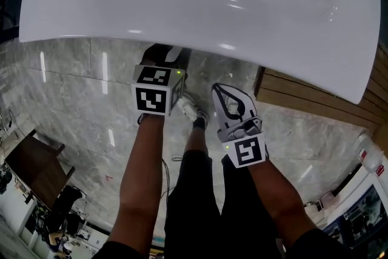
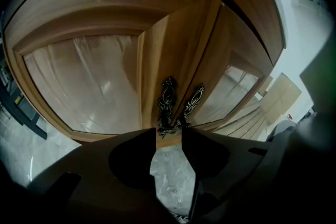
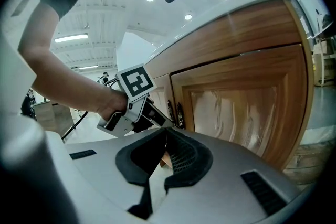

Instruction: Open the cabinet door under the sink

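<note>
Left gripper view, my fingers: my left gripper point(image 2: 169, 132) has its fingers apart. The foot of the left-hand handle point(image 2: 167, 105) sits in the gap at their tips, low centre. I see no pad pressing on it.
Left gripper view, the doors: the left-hand door point(image 2: 84, 86) fills the frame's left and the right-hand door point(image 2: 233, 89) the right, with the seam running up the middle. Both look closed, though I can't rule out a crack.
Left gripper view, handles: the right-hand handle point(image 2: 192, 102) stands just beside the first one.
Right gripper view, my fingers: my right gripper point(image 3: 165, 131) has its tips together on nothing, low centre.
Right gripper view, the rest: the left gripper is at centre left, nose at the handles. The right-hand door fills the right of the frame.
Head view: the sink point(image 1: 194, 3) spans the top and hides doors and handles. Both grippers hang mid-frame over the floor point(image 1: 73, 82) and my legs point(image 1: 194, 191).
Risk, wrong grab: the handles are so near that my fingers could close on both and pull both doors.
Risk, slip: a hold on the ornate foot alone may slide off.
Risk, collision: the door may swing into my legs or my right gripper.
Risk, blind work: the sink blocks my head view.
Count: two doors, two handles, one sink, two grippers.
</note>
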Demonstrator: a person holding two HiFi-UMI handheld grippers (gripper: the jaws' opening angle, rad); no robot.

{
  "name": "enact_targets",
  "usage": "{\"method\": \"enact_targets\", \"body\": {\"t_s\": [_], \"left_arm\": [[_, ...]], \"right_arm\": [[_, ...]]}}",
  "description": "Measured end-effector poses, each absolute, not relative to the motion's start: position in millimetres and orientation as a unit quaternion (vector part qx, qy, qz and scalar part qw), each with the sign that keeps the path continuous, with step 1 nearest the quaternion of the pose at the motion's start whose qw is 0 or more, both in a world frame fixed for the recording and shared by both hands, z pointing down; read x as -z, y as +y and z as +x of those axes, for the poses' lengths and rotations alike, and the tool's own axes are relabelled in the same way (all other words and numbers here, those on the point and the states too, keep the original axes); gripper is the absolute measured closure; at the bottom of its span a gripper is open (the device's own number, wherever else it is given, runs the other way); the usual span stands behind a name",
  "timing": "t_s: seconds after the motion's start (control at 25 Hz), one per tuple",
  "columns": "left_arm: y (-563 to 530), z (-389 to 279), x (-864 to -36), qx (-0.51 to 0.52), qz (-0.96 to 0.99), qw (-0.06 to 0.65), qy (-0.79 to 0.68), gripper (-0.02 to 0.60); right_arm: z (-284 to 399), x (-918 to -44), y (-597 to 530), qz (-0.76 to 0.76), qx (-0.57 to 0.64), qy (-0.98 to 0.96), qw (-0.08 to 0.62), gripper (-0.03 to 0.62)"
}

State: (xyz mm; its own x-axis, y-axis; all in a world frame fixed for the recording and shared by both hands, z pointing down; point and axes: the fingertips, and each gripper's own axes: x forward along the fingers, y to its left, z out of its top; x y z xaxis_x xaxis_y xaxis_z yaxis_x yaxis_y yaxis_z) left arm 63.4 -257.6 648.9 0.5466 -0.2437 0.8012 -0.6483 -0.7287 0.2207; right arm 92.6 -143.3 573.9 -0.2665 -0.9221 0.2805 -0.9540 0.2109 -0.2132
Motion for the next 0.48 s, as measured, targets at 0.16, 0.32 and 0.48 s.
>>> {"method": "enact_targets", "body": {"t_s": [0.16,0.32,0.48], "left_arm": [[-262.2,63.8,-650.9,-0.407,0.839,0.252,-0.259,0.423],[-265.5,64.0,-653.0,-0.417,0.836,0.253,-0.251,0.439],[-265.4,64.3,-655.8,-0.428,0.833,0.255,-0.242,0.442]], "right_arm": [[94.1,-573.3,-143.5,0.609,-0.178,-0.772,0.04,0.572],[92.5,-575.2,-142.6,0.608,-0.182,-0.772,0.043,0.572],[93.3,-576.3,-141.3,0.609,-0.185,-0.77,0.043,0.572]]}}
